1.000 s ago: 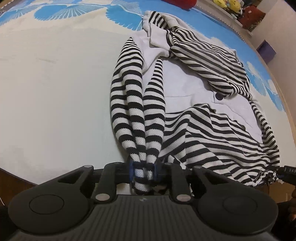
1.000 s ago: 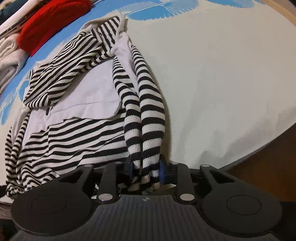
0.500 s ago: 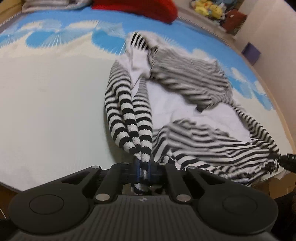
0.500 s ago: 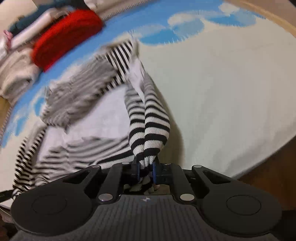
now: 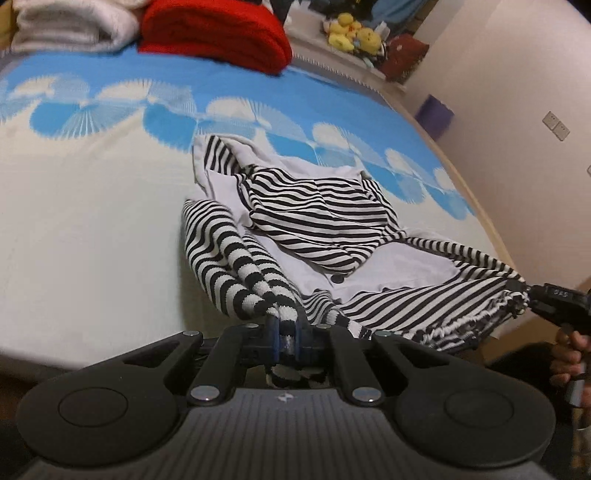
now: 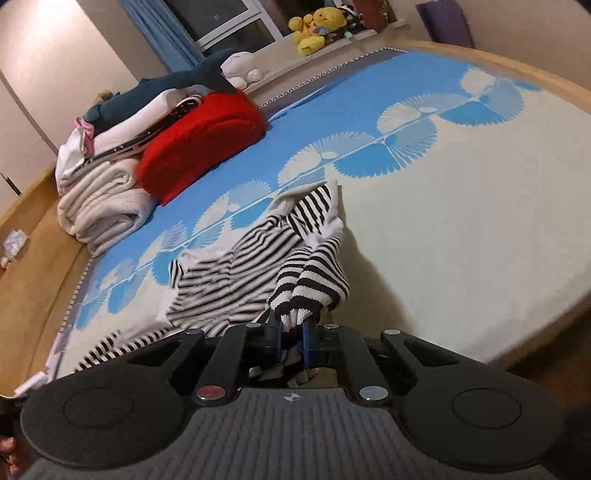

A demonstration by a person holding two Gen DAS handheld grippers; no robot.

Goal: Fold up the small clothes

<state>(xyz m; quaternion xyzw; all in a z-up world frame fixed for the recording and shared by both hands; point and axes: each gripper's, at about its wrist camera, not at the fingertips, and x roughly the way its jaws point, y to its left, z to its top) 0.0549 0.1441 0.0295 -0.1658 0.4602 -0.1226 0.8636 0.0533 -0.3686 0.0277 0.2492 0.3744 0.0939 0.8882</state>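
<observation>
A black-and-white striped garment with pale grey panels (image 5: 332, 221) lies on the bed, its near edge lifted. My left gripper (image 5: 284, 338) is shut on a bunched striped corner of it. My right gripper (image 6: 291, 338) is shut on the other bunched striped corner (image 6: 306, 288). The right gripper also shows at the right edge of the left wrist view (image 5: 554, 299), holding the garment's hem taut. The far end of the garment (image 6: 314, 199) still rests on the bed.
The bed has a cream and blue fan-pattern cover (image 5: 92, 206). A red folded item (image 6: 199, 140) and a stack of white and dark clothes (image 6: 103, 199) sit at the far end. Plush toys (image 6: 314, 33) line a ledge. The wooden bed edge (image 6: 546, 343) runs close by.
Both grippers have risen and tilted up with the striped corners still held. The garment's near edge has lifted and bunched toward the far end, and more of the room shows.
</observation>
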